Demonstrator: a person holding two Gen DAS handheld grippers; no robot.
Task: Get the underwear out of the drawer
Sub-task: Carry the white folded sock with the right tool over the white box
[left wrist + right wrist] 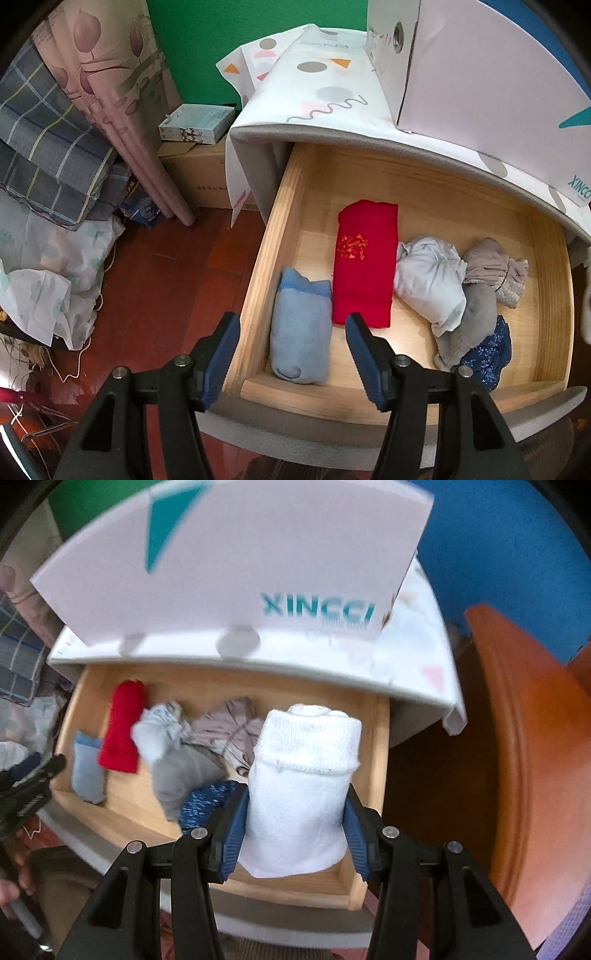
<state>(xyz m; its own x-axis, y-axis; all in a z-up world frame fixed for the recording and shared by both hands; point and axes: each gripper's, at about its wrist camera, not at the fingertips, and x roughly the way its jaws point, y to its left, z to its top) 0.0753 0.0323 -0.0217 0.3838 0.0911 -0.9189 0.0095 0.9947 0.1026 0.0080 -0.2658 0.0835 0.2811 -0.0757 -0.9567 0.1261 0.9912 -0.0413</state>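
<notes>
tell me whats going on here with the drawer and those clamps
A person is emptying an open wooden drawer with two handheld grippers. The right gripper is shut on a rolled white garment, held above the drawer's front right corner. The left gripper is open and empty, poised over the front left, near a light blue roll. A folded red piece, a pale crumpled one and grey and dark blue items remain inside.

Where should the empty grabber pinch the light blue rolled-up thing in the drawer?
Pinch the light blue roll across its narrow middle, coming straight down from above. It lies flat, long end toward the drawer front, beside the left wall, so one jaw probably must slip between roll and wall, the other into the gap beside the red folded piece.
</notes>
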